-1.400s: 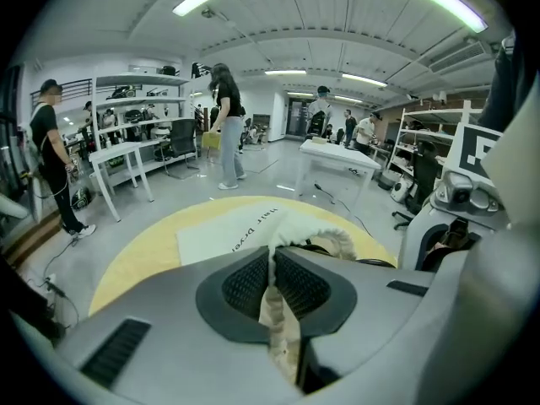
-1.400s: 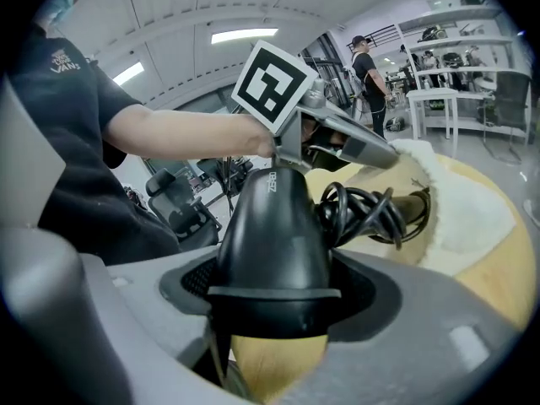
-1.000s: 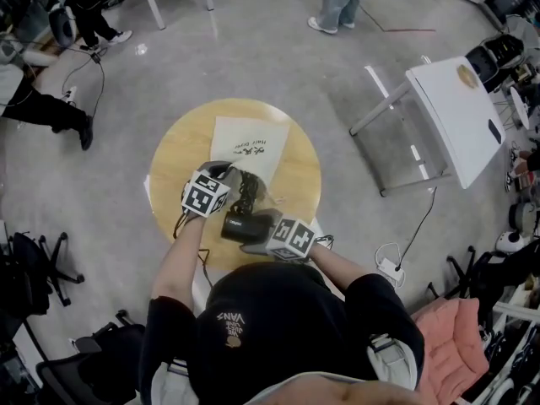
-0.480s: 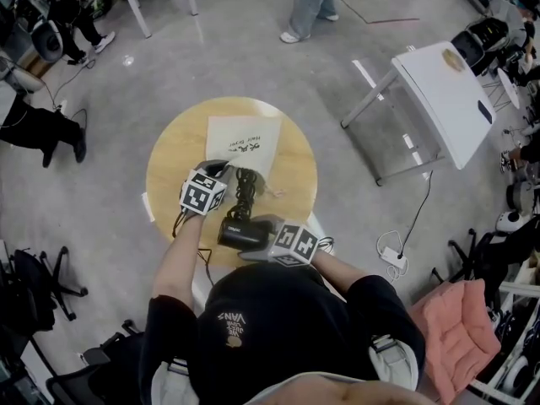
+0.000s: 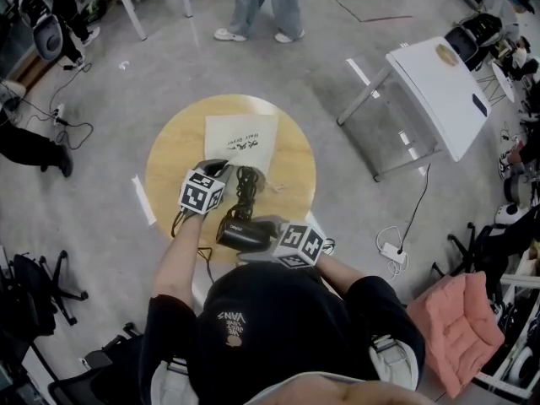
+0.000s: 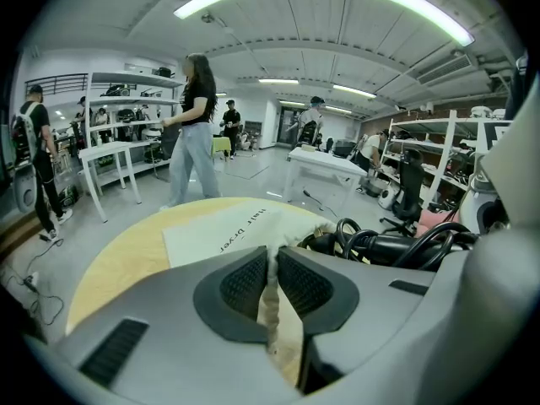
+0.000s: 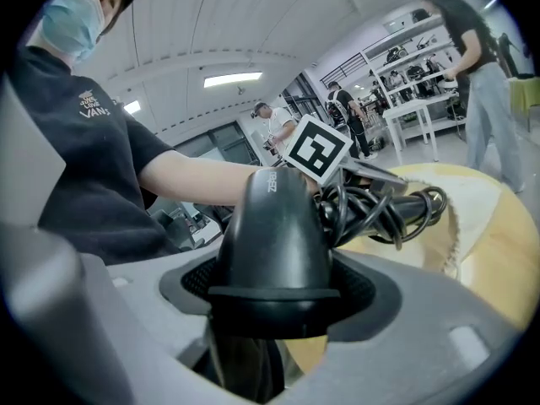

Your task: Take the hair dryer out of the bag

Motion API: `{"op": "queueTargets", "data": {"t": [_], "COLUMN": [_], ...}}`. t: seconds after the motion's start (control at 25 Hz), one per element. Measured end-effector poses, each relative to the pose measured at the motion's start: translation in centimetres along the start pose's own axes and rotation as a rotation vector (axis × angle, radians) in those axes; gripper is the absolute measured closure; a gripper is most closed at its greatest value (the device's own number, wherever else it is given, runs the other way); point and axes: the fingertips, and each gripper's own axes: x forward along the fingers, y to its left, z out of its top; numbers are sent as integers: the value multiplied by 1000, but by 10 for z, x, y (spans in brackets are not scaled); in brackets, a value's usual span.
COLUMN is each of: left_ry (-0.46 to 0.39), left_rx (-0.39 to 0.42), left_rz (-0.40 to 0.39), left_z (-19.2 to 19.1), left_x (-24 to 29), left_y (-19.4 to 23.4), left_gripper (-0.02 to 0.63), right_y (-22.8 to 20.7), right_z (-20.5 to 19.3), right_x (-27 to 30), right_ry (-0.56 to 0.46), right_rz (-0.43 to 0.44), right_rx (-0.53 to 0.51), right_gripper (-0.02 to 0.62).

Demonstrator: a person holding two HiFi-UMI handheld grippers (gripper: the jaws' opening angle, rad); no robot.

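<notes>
Black dryer [image 7: 274, 226], clamped in my right gripper [image 7: 274, 292], looks nearly out; my left gripper [image 6: 272, 270] is opening, bag [image 6: 226, 230] between its jaws. Next: lift clear.

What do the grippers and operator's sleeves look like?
The left gripper and right gripper are grey moulded shells with dark meshed pads. Each carries a white cube with black square markers. Operator wears a black short-sleeved T-shirt. The left jaws are opening, the bag between them.

The head view looks steeply down onto the round table [image 5: 169, 154]. Both gripper views sit close above that shared tabletop, left facing outward, right facing the person [image 7: 84, 159].
</notes>
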Motion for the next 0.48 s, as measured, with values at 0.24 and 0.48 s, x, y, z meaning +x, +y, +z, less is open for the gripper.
{"op": "queueTargets", "data": {"t": [0.24, 0.48], "left_ry": [-18, -23], "left_rx": [3, -4], "left_rz": [-8, -10], "left_z": [-3, -8], "left_x": [-5, -10], "left_y": [-3, -4], "left_gripper": [545, 541], "right_y": [11, 25], "right_z": [0, 3], "right_x": [-1, -3], "right_ry": [-21, -47], "right_rz": [-12, -25], "right_rx": [5, 6], "right_gripper": [244, 244]}}
